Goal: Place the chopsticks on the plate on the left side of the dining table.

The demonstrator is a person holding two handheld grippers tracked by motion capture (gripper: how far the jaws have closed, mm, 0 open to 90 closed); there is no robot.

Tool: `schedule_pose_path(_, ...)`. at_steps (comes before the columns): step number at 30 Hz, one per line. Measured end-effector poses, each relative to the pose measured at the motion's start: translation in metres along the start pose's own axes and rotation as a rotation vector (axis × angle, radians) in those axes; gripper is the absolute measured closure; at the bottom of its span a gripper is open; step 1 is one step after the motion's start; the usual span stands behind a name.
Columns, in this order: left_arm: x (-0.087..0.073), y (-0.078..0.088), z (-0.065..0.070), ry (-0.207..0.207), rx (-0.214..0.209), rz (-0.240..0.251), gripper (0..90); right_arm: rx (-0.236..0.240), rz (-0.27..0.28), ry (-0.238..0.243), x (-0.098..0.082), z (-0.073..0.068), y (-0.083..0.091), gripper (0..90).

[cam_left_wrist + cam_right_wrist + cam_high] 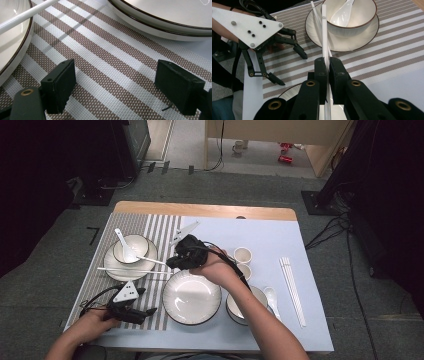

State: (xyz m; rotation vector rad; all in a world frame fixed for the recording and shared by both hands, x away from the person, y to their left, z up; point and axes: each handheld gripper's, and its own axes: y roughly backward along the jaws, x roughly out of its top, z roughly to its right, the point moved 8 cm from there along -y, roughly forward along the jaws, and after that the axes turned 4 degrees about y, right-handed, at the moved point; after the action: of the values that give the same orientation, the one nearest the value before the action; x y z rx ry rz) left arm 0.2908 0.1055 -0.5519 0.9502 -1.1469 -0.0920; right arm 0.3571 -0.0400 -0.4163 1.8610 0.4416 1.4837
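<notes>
Clamped in right tongs [326,65] at frame bottom, white chopstick [324,32] reaching toward upper-centre plate [352,41] beside its twin, liable to pivot and roll off given the narrow pinch; left tongs [112,86] idle, apart, over striped placemat [105,67].

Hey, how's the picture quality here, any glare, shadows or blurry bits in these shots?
High view: dark at both upper corners, soft glare on the large white dark-rimmed plate. Left gripper view: sharp weave on the brown-and-white striped placemat, crossed by soft shadows. Right gripper view: the white plastic chopstick is crisp; the black tool close up is slightly soft.
</notes>
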Motion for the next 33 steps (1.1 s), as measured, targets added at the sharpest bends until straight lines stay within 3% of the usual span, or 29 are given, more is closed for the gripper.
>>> schedule_pose_path(33,0.0,0.0,0.0,-0.006,0.003,-0.001,17.1,-0.005,0.006,0.008,0.025,-0.008,-0.038,85.3)
